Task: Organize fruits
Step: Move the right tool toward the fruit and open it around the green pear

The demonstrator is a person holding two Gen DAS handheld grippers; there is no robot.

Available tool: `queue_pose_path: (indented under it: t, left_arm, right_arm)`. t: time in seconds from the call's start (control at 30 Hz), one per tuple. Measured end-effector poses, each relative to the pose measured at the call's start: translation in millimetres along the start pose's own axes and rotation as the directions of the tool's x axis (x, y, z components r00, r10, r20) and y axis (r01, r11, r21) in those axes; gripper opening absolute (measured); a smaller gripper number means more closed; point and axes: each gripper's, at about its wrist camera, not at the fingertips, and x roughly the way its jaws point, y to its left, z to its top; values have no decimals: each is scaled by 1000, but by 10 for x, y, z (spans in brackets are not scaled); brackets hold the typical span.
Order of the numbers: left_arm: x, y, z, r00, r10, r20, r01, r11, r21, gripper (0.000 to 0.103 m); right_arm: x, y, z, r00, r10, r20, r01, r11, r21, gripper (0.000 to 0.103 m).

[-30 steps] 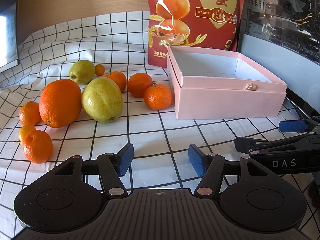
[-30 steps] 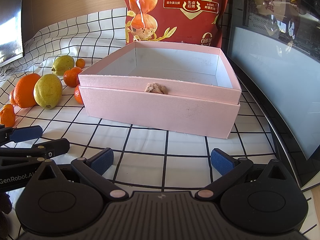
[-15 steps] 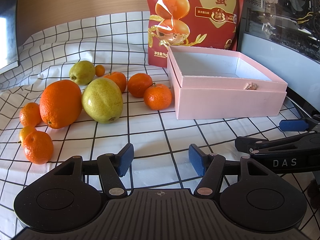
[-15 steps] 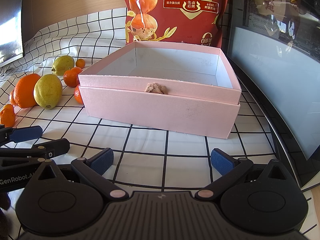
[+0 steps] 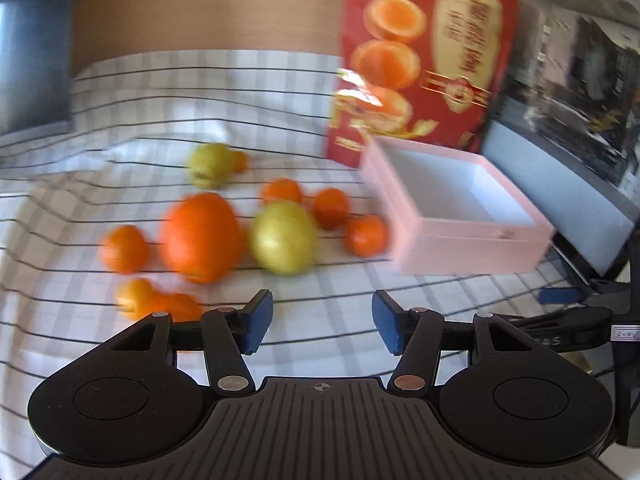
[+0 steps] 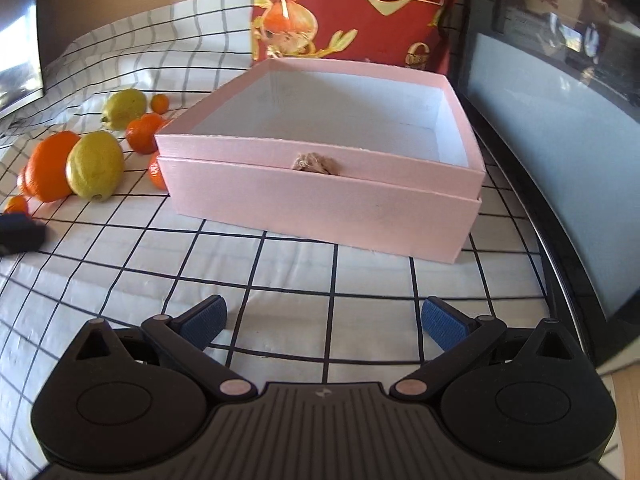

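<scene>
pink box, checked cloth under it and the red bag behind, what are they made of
Pink square open box: likely rigid paperboard with a faintly satiny wrap; thin straight walls, crisp corners, white inside.
White black-grid cloth: woven fabric, matte; it wrinkles and rises in folds.
Red printed bag: looks like glossy plastic or foil film; bright glare streaks and creases.

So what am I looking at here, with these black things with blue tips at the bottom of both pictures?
Those are two hand-held grippers, one in each of a person's hands, each carrying a camera that looks out along its fingers. One picture is from the left gripper, blurred; the other is from the right gripper. Both are open and hold nothing. On the checked cloth lie a large orange, two pears and several mandarins. Beside them stands an empty pink box, with a red snack bag behind it.
</scene>
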Motion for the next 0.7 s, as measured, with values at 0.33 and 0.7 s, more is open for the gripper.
queue_pose_path:
  t: [0.33,0.7]
  left_arm:
    - [-67,1096,184,992,59,-111,-79,978,-191,60]
    - [-276,1523,158,995,52,-81,-69,971,-230,60]
  right_arm:
    - [-223,660,172,1000,1,10,0,996,-93,93]
    - [-154,1819,376,957,288,18,-275,929,-248,86]
